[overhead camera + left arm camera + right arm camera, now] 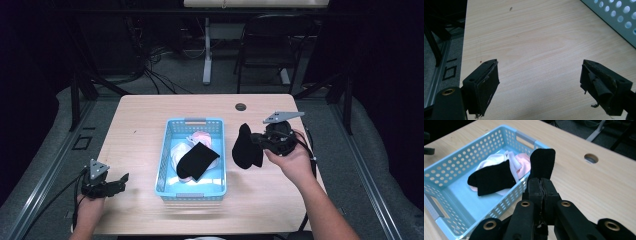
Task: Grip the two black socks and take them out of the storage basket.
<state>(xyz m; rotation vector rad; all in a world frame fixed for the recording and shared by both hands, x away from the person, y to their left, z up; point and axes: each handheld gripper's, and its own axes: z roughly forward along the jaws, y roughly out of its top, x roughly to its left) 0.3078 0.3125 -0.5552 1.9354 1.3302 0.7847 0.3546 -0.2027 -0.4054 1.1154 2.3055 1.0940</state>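
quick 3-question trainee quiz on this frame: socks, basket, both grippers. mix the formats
1. True or false: the right gripper is shut on a black sock.
2. Where is that held sock relative to the blue basket?
A. lying inside it
B. held clear of its right rim, outside it
C. draped over its left wall
3. Fill in: the left gripper rests near the table's front left corner with its jaws ____.

Key
1. True; the jaws meet on the sock's fabric in the right gripper view.
2. B; another black sock lies inside, over pale pink and white socks.
3. open, with nothing between them.
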